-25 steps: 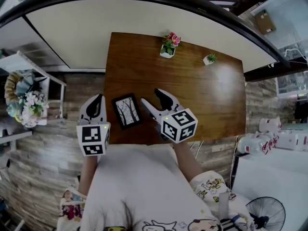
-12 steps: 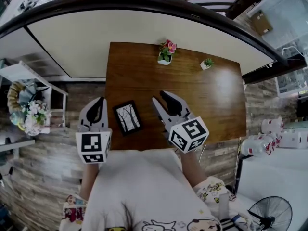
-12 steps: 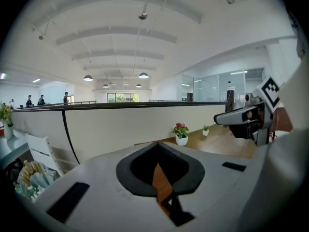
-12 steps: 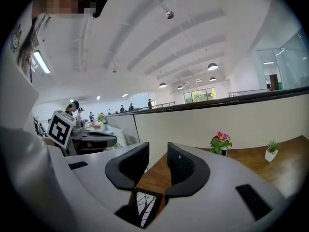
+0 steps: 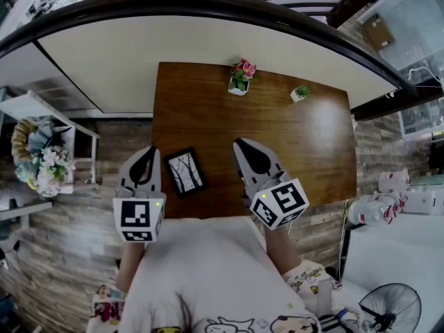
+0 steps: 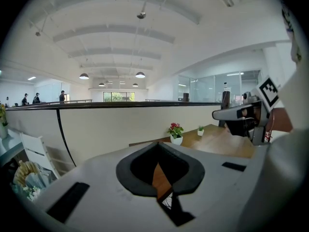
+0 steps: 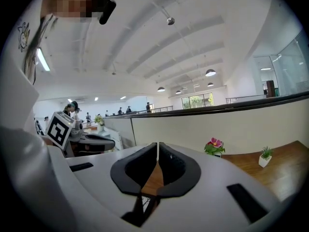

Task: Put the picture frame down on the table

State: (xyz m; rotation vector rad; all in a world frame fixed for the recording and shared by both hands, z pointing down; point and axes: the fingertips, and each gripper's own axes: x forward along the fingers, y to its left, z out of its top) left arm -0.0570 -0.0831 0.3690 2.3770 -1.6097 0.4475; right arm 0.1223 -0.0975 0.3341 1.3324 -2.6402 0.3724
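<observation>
The picture frame point(image 5: 184, 173), black-edged with a drawing of bare trees, lies flat on the wooden table point(image 5: 291, 137) near its front left corner. My left gripper point(image 5: 145, 157) hovers just left of the frame over the table's edge, shut and empty. My right gripper point(image 5: 245, 148) is to the right of the frame, a clear gap away, also shut on nothing. In the left gripper view the jaws meet at the tip point(image 6: 157, 144) and the right gripper point(image 6: 241, 117) shows beyond. The right gripper view shows its jaw tips touching point(image 7: 158, 146).
A white pot of pink flowers point(image 5: 240, 75) and a small green plant point(image 5: 300, 91) stand at the table's far edge. A curved railing wall point(image 5: 208, 19) runs behind the table. A white shelf with flowers point(image 5: 38, 148) stands to the left, over wood flooring.
My right gripper has drawn back to the right, away from the frame, and its jaws have come together. The left gripper has pulled back slightly. The frame stays flat on the table.
</observation>
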